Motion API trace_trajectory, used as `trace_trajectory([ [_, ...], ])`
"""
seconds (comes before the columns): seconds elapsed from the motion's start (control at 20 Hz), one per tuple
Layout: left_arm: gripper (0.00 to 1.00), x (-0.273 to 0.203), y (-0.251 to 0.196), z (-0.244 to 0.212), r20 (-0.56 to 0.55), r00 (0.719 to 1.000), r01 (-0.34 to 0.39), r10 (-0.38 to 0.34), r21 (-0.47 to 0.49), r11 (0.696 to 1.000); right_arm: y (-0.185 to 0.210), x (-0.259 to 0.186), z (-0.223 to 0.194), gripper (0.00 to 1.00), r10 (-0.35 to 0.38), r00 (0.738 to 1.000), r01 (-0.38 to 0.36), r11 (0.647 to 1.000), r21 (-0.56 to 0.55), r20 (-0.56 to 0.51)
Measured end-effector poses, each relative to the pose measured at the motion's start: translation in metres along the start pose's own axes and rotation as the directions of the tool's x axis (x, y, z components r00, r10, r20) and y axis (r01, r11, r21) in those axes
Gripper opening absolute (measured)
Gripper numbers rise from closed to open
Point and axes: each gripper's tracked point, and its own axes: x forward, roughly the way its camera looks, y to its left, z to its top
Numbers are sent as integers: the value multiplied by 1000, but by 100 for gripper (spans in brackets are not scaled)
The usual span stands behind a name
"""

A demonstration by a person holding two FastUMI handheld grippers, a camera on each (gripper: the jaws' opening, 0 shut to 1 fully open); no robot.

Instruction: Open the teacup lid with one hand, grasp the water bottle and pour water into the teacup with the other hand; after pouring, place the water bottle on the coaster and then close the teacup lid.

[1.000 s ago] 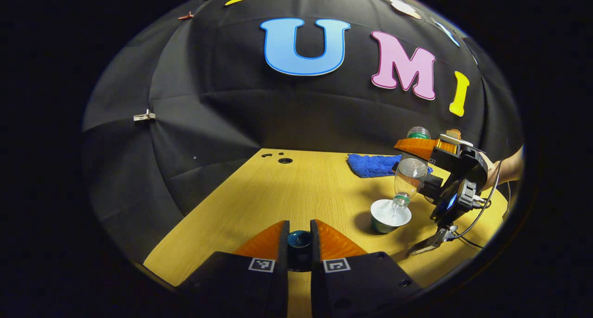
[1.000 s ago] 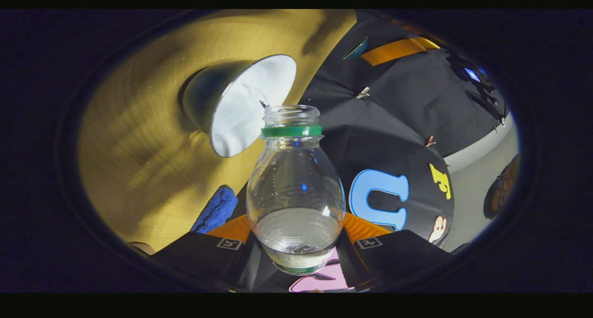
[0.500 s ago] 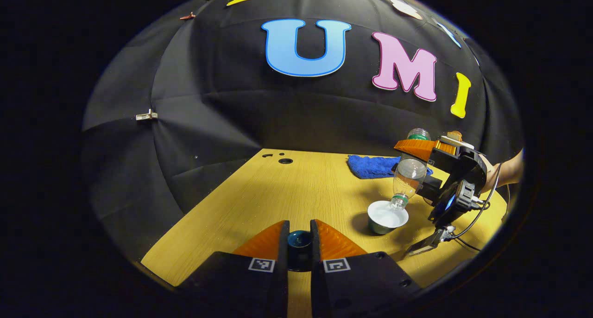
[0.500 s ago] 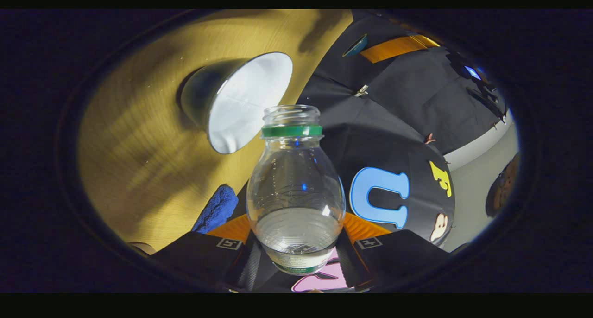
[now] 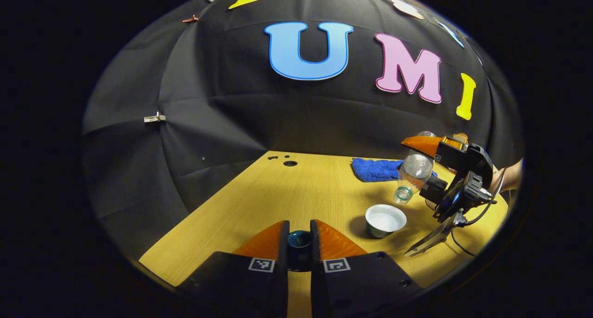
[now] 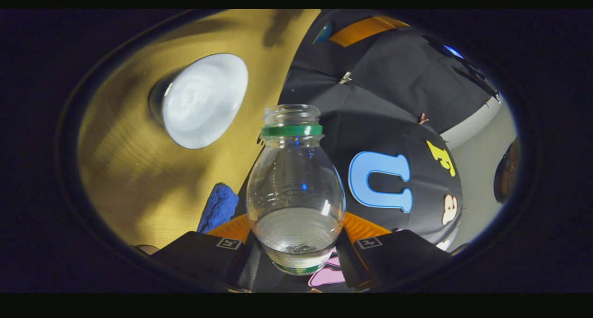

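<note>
The table (image 5: 296, 188) is wide and mostly bare, a pale wood top against the black cloth wall. Pouring looks finished: the right claw (image 6: 296, 237) pinches the bottle (image 6: 295, 188) around its lower body, both fingers pressed on it, and in the left gripper view the bottle (image 5: 412, 172) hangs tilted with its open neck pointing down, just above and beyond the cup (image 5: 385, 219), no longer over it. A little water sits in the bottle's base end. The cup stands open near the right side of the table, white inside; whether much water is in it I cannot tell.

As I judge it, the next move is to bring the bottle upright and set it on the coaster. I cannot pick out a coaster for certain from here, so finding it comes first. A blue cloth (image 5: 376, 168) lies at the far edge behind the cup, near the bottle's path, and a cable trails from the right claw (image 5: 424, 162) above the table's right side; either might snag a careless swing.

The left claw (image 5: 299, 240) is nearly closed on the lid (image 5: 299, 239), a small dark round piece held between its fingers, low over the near edge and well apart from the cup. It must wait until the bottle is down.
</note>
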Motion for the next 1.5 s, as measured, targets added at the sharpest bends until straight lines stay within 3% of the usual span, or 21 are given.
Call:
trace_trajectory([
  [0.15,24,-2,-7,11,18,1000,-6,6,12,1000,-6,-3,-5,70,-5,1000,6,999,39,-15],
  [0.2,24,-2,-11,15,28,1000,-5,5,16,1000,-6,-4,-10,74,1,1000,0,998,62,-30],
  [0.45,20,-6,-25,34,59,998,-4,2,38,999,-18,-18,-43,74,51,988,-12,966,259,-145],
  [0.5,19,-7,-28,36,63,998,-6,3,40,999,-20,-21,-53,74,68,983,-11,951,310,-172],
  [0.55,27,-8,-30,40,69,998,-7,5,40,999,-21,-25,-62,74,86,976,-7,931,365,-201],
  [0.6,20,-8,-33,45,76,997,-8,5,37,999,-23,-30,-73,74,110,966,0,906,424,-233],
  [0.65,24,-10,-36,49,81,997,-7,5,32,999,-24,-33,-83,74,139,954,8,874,486,-265],
  [0.7,20,-10,-40,52,86,996,-5,3,27,1000,-23,-39,-93,73,171,940,20,835,550,-294],
  [0.8,24,-11,-47,58,94,996,1,-3,21,1000,-23,-52,-114,74,237,908,68,729,681,-345],
  [0.9,20,-12,-54,62,100,995,8,-10,20,1000,-23,-65,-129,74,288,886,128,602,788,-364],
  [0.95,24,-13,-58,64,101,995,12,-14,18,1000,-21,-70,-135,74,315,879,152,528,836,-358],
  [1.05,19,-14,-66,65,98,995,24,-24,7,1000,-18,-79,-139,75,352,874,201,362,910,-334],
  [1.1,23,-13,-70,64,98,995,31,-31,-1,1000,-16,-83,-139,74,373,874,216,275,937,-311],
  [1.25,24,-13,-78,62,94,994,51,-51,-8,999,-14,-86,-134,75,386,888,258,29,966,-248],
  [1.3,19,-13,-79,59,92,994,55,-55,-5,998,-10,-88,-137,71,386,890,278,-38,960,-243],
  [1.4,20,-11,-81,55,84,995,60,-60,0,998,1,-91,-138,74,389,892,309,-154,939,-230],
  [1.5,24,-10,-81,52,77,995,62,-62,-1,998,11,-95,-141,74,388,890,344,-230,910,-239],
])
